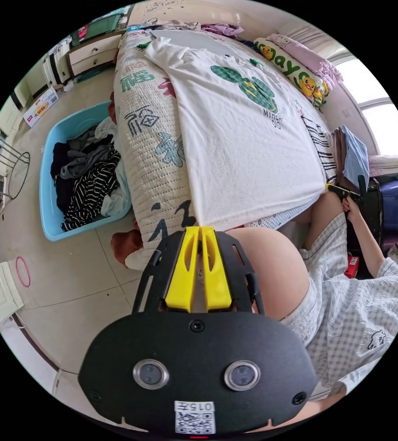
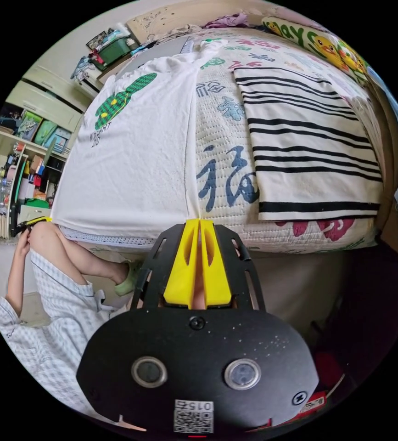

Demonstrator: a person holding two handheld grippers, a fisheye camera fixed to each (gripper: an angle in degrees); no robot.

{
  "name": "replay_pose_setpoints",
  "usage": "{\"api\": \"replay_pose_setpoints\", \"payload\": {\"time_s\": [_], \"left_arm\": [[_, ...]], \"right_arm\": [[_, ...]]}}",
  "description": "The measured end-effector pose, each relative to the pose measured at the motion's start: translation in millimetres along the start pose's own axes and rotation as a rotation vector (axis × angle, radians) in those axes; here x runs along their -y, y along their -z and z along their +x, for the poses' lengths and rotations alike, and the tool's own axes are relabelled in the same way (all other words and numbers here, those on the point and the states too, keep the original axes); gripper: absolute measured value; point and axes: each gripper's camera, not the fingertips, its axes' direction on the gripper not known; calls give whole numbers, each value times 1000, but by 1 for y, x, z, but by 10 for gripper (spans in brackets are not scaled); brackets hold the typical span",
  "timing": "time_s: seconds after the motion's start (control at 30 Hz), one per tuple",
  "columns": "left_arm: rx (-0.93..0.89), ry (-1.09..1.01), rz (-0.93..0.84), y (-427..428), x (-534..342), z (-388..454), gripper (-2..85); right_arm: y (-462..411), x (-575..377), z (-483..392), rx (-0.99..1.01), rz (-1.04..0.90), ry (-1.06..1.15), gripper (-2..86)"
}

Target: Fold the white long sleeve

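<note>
The white long sleeve with a green checked print lies spread flat on the quilted bed cover, hem toward the person. My left gripper is shut on one hem corner at the bed's near edge. Across the hem, my right gripper pinches the other corner. In the right gripper view the same shirt covers the bed's left part, with my right gripper shut on its hem corner. My left gripper shows small at the far left, holding the opposite corner.
A folded black-and-white striped garment lies on the bed beside the shirt. A blue basket of clothes stands on the floor by the bed. A cartoon-print pillow lies at the head. The person's knees press against the bed edge.
</note>
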Motion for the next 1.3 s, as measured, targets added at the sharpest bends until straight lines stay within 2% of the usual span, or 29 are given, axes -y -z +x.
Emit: {"api": "replay_pose_setpoints", "payload": {"time_s": [0.23,0.47,0.57,0.63,0.8,0.93,1.03,1.1,1.23,1.3], "left_arm": [[13,-43,-98,-25,14,34,-4],[120,-159,-181,-46,3,102,-2],[199,-149,-308,-75,-18,112,1],[192,-156,-277,-75,-30,117,2],[40,-11,-111,-72,-56,91,6],[1,77,-136,-87,-76,53,12],[17,133,-95,-80,-81,17,21],[-36,176,13,-61,-67,-12,32],[-82,232,212,-34,-15,-48,53],[-50,253,300,-28,37,-62,60]], "right_arm": [[-4,-58,40,48,-18,-12,-4],[0,-128,78,49,-14,-11,-4],[2,-157,92,43,-13,-12,-4],[3,-173,101,37,-18,-9,-4],[8,-223,130,42,-27,-6,-4],[22,-264,158,39,-13,-68,-3],[38,-298,195,189,-1,-93,1],[71,-310,227,218,108,-129,4],[124,-272,271,265,270,-169,12],[146,-210,293,292,332,-174,22]]}}
